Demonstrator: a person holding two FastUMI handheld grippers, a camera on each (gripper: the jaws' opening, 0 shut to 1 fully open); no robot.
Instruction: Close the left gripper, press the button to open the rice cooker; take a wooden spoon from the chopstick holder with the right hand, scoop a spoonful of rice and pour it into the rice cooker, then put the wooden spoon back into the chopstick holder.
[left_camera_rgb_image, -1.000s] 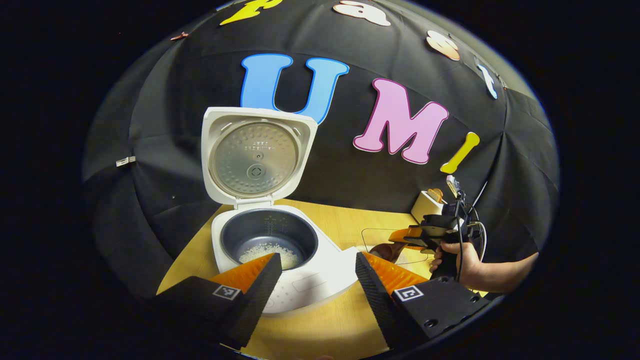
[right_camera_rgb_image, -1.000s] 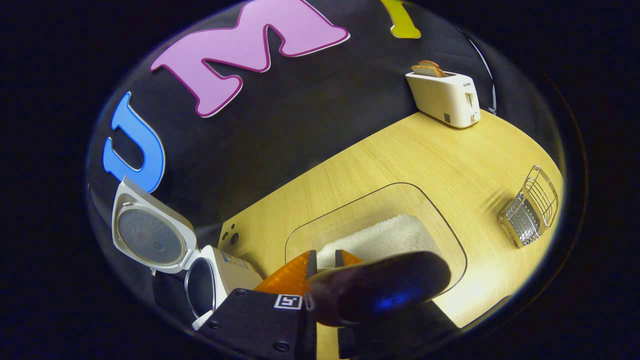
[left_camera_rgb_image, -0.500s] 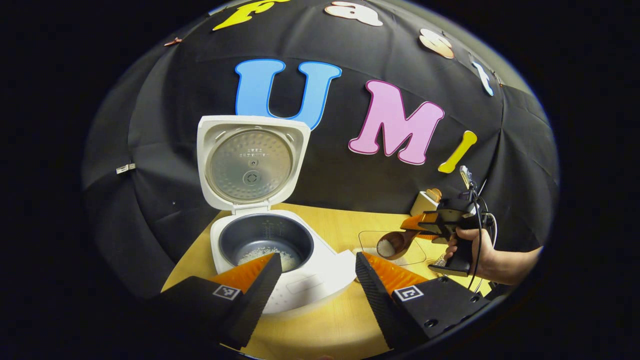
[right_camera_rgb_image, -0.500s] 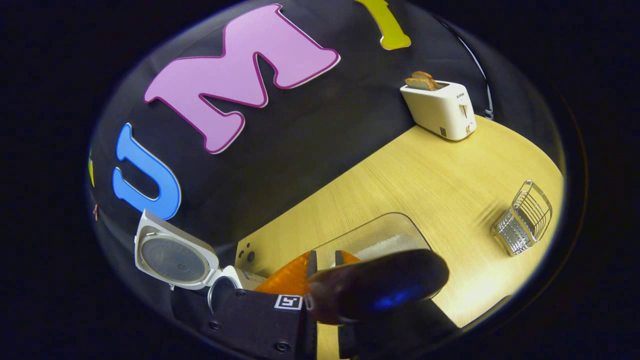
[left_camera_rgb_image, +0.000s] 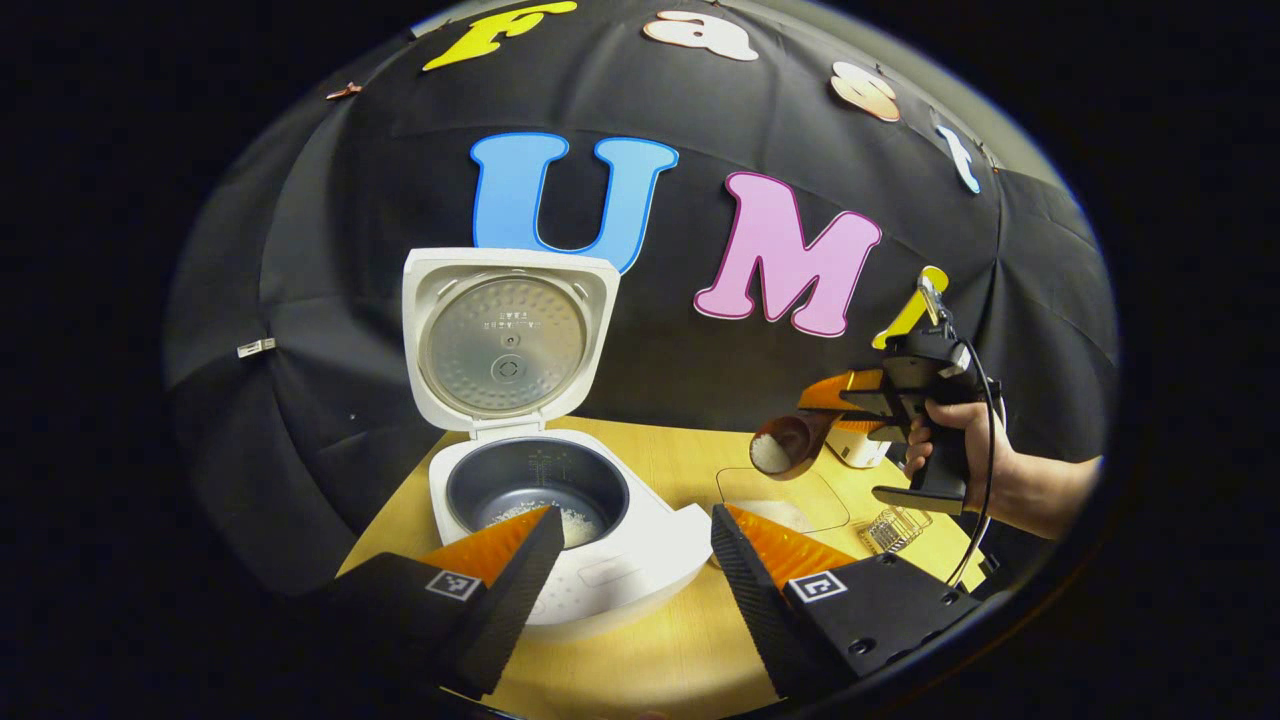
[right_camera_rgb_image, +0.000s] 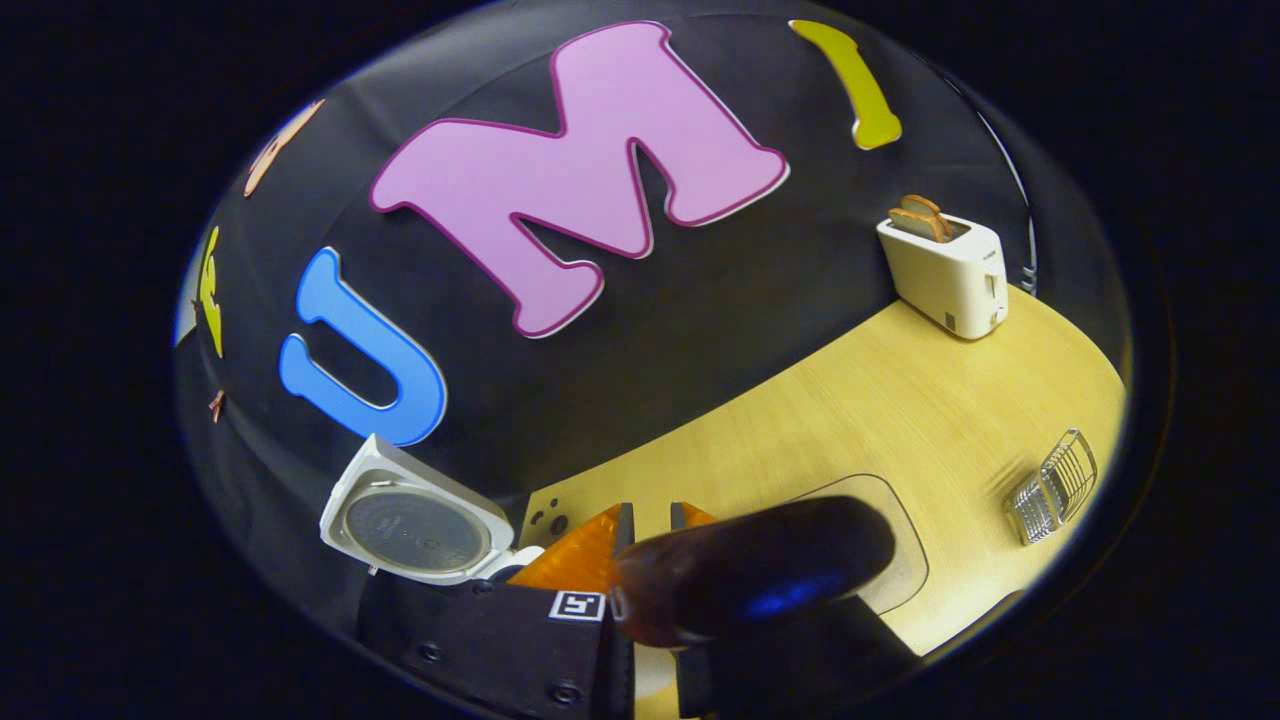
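In the left gripper view, the rice cooker (left_camera_rgb_image: 545, 480) stands open on the worktop (left_camera_rgb_image: 690, 460), lid upright, with some rice already in its pot. The left hand-held gripper (left_camera_rgb_image: 630, 560) hangs in front of it with its jaws wide and empty. Off to the side, the right hand-held gripper (left_camera_rgb_image: 840, 405) is raised above the clear tray (left_camera_rgb_image: 785, 495) and pinches the wooden spoon (left_camera_rgb_image: 785, 445), whose bowl carries rice. The spoon is well short of the pot, so a tilt or jolt on the way across could spill grains onto the worktop.

In the right gripper view, the right hand-held gripper (right_camera_rgb_image: 650, 520) is narrow, clamped on the spoon handle (right_camera_rgb_image: 750, 580). The handle is smooth and could twist in the grip. The wire chopstick holder (right_camera_rgb_image: 1055, 485) lies well apart and looks light enough to tip at the return.
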